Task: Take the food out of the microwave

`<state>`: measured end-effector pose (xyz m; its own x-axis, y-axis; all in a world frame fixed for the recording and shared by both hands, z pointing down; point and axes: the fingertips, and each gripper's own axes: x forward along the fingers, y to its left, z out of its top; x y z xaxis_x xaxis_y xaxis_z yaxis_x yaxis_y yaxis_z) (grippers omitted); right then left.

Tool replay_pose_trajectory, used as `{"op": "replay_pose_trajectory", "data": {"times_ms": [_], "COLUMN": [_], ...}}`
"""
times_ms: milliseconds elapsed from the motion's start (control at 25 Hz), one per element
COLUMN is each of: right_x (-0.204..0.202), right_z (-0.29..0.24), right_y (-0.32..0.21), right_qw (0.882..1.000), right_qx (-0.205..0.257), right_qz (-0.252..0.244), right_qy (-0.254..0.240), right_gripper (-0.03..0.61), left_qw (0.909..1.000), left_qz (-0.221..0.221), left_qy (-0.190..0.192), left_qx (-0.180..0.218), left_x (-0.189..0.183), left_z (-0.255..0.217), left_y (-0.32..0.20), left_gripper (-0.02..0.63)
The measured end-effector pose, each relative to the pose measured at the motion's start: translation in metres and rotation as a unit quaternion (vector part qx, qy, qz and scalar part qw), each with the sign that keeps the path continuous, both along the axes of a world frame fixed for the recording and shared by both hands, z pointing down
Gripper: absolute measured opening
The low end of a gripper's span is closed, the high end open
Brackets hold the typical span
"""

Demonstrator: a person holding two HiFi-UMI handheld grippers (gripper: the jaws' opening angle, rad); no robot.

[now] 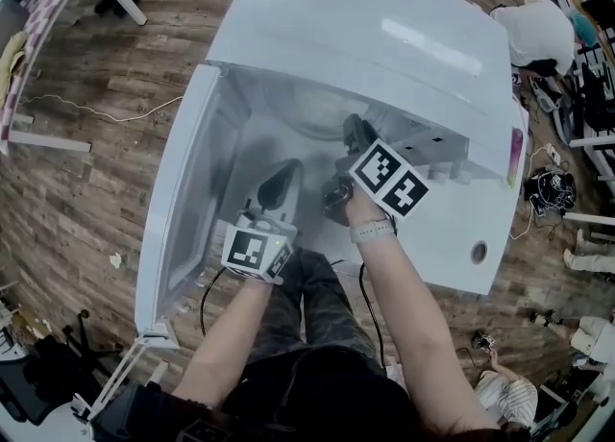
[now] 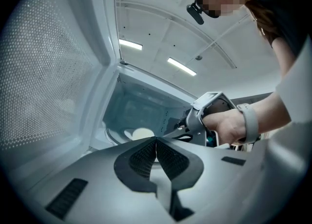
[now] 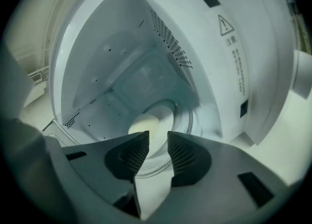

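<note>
Both grippers are seen in the head view at the mouth of a white, boxy microwave (image 1: 384,36), whose door (image 1: 181,205) is swung out at the left. The left gripper (image 1: 277,188) is held at the front edge of the opening. The right gripper (image 1: 356,129) is reached further inside and tipped downward.

In the left gripper view, the ribbed dark pads are shown pressed together with nothing between them. The door's dotted mesh (image 2: 48,72) fills the left side. A pale, rounded piece of food (image 2: 142,133) is seen past the tips, low inside the cavity. The right gripper's grey body (image 2: 197,118) is gripped by a hand (image 2: 229,126) at the right.

In the right gripper view, the jaws are parted by a narrow gap and nothing is clamped. The smooth, cream-coloured food (image 3: 145,124) lies just beyond the tips, on the left part of a round glass plate (image 3: 183,116) on the microwave floor. A perforated vent (image 3: 170,40) is set in the right wall.
</note>
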<state>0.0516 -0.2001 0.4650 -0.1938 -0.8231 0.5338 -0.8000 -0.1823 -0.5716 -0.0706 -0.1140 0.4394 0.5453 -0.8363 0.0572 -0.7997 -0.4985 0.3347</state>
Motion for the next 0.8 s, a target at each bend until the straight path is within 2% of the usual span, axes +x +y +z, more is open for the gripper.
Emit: {"op": "replay_pose_trajectory", "data": {"times_ms": [160, 320, 440, 600, 680, 760, 800], "right_x": [0.003, 0.006, 0.007, 0.003, -0.003, -0.011, -0.015], "right_z": [0.006, 0.009, 0.013, 0.013, 0.011, 0.010, 0.010], "right_y": [-0.011, -0.020, -0.022, -0.016, -0.013, -0.009, -0.007], "right_qw": [1.000, 0.997, 0.996, 0.996, 0.998, 0.999, 0.998], "right_qx": [-0.008, -0.020, -0.042, -0.051, -0.051, -0.050, -0.049], "right_qz": [-0.002, -0.012, -0.011, -0.016, -0.015, -0.019, -0.027], "right_qy": [0.018, 0.074, 0.084, 0.067, 0.034, 0.001, -0.009], "right_gripper": [0.123, 0.123, 0.123, 0.081, 0.063, 0.015, 0.015], "left_qw": [1.0000, 1.0000, 0.9999, 0.9999, 0.9998, 0.9998, 0.9998], "left_qz": [0.001, -0.001, -0.006, -0.010, -0.012, -0.013, -0.014], "left_qy": [0.004, 0.009, 0.013, 0.013, 0.013, 0.012, 0.013], "left_qx": [-0.001, 0.001, 0.000, -0.001, -0.001, -0.003, -0.004], "left_x": [0.001, 0.000, -0.002, -0.004, -0.005, -0.005, -0.005], "left_z": [0.000, -0.002, -0.003, -0.002, -0.001, 0.000, 0.001], "left_y": [0.002, 0.004, 0.003, 0.003, 0.002, 0.002, 0.002], "left_gripper": [0.009, 0.009, 0.009, 0.009, 0.009, 0.009, 0.009]}}
